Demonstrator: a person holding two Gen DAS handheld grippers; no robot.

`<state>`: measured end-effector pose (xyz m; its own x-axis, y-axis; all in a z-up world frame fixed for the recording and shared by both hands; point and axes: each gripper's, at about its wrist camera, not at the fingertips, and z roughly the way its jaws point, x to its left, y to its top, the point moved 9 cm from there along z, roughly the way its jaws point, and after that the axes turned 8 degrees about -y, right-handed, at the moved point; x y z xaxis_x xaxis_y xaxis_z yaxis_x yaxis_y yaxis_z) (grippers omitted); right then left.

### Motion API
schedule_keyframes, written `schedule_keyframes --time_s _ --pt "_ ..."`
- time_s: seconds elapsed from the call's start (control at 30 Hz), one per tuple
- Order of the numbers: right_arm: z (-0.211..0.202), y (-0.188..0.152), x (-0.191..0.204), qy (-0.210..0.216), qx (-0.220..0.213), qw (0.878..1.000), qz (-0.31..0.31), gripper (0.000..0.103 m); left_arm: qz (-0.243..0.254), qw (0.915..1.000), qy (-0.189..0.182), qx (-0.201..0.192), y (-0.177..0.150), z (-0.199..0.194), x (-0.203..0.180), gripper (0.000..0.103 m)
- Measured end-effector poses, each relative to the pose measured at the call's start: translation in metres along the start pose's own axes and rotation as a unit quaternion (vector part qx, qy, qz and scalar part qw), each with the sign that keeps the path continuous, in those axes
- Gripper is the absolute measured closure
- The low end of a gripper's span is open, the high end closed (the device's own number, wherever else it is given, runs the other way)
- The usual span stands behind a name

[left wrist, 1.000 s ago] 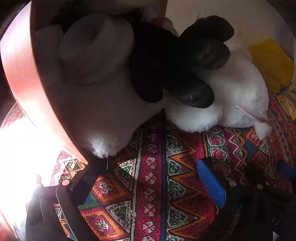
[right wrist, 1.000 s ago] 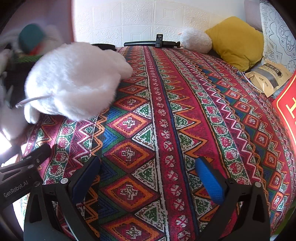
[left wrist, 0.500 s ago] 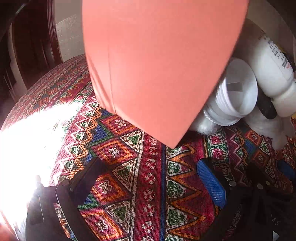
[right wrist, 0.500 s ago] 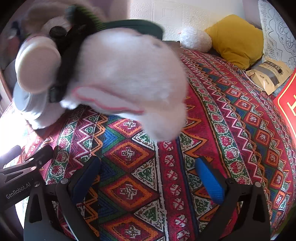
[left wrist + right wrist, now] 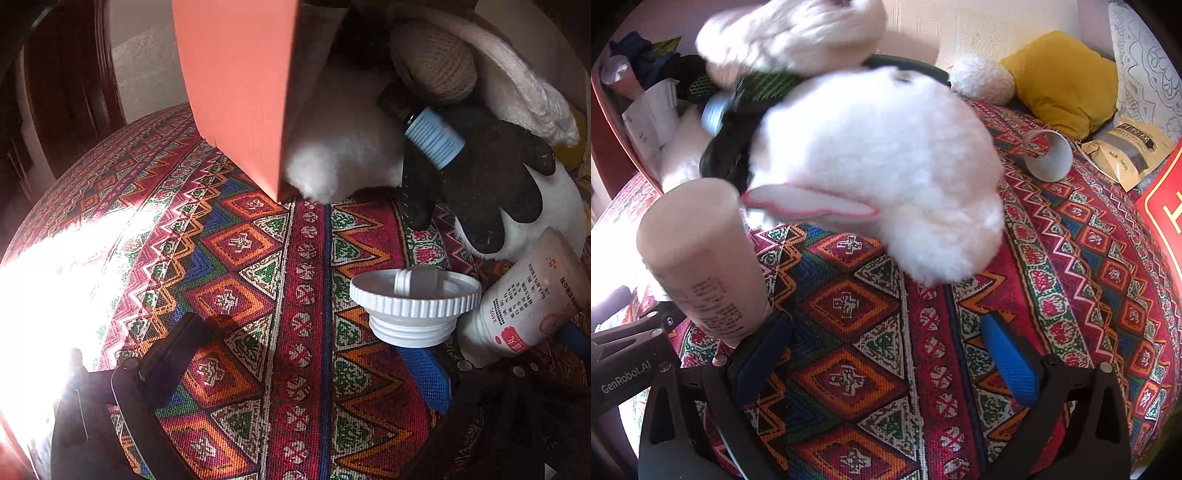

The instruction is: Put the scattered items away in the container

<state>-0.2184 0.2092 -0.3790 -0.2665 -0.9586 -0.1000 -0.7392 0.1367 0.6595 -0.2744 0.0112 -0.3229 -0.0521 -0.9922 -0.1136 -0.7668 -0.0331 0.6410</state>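
The left wrist view is filled at its top by the orange container (image 5: 236, 92), which is tipped on its side with its mouth turned to the right, so that a white plush toy (image 5: 332, 158), a black glove (image 5: 491, 184), a small dark bottle with a blue label (image 5: 428, 133) and a ball of twine (image 5: 436, 62) are seen spilling from it onto the patterned bed cover (image 5: 229, 266). The left gripper (image 5: 299, 369) is held wide apart and nothing is gripped by it. Just ahead of its right finger a white ribbed lid (image 5: 413, 295) is found, and touching that lid, further right, a white tube bottle (image 5: 524, 299) is laid with its long axis running up and to the right, cap end nearest the gripper.

In the right wrist view the right gripper (image 5: 882, 350) is likewise spread wide and empty. The same tube bottle (image 5: 701, 258) is seen leaning at its left finger, so it lies between the two grippers; the lid is judged the nearer thing for the left. A paper cup (image 5: 1049, 155) is seen lying on its side well apart, toward the yellow cushion (image 5: 1060, 77). The plush toy (image 5: 871, 173) is blurred, so its exact resting place cannot be told.
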Motion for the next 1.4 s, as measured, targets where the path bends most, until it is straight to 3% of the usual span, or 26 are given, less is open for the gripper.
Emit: schedule_keyframes --time_s 0.57,0.6,0.67,0.8,0.97,1.27,1.4 --pt "-0.003 -0.002 0.005 -0.001 0.0 1.0 0.0 0.001 0.0 1.0 0.0 -0.001 -0.003 -0.005 0.0 0.0" --pt "-0.003 -0.002 0.005 -0.001 0.0 1.0 0.0 0.001 0.018 0.9998 0.007 0.01 -0.008 -0.001 -0.003 0.0" --pt "-0.004 -0.002 0.004 0.003 -0.001 1.0 0.003 0.001 0.026 0.9991 0.027 -0.017 -0.02 0.001 -0.009 0.0" --pt "-0.005 -0.001 0.005 0.001 0.0 1.0 0.001 0.001 -0.002 0.9999 -0.002 -0.011 -0.057 0.023 -0.012 0.0" --pt "-0.005 -0.003 0.005 0.0 -0.001 1.0 0.001 0.001 0.002 0.9999 0.002 -0.011 -0.103 0.045 -0.023 0.0" --pt "-0.006 -0.004 0.006 0.0 -0.001 1.0 0.001 0.001 0.002 0.9999 0.004 -0.009 -0.101 0.048 -0.017 0.0" --pt "-0.005 -0.004 0.006 0.0 -0.001 1.0 0.001 0.001 0.002 1.0 0.004 -0.009 -0.126 0.061 -0.019 0.0"
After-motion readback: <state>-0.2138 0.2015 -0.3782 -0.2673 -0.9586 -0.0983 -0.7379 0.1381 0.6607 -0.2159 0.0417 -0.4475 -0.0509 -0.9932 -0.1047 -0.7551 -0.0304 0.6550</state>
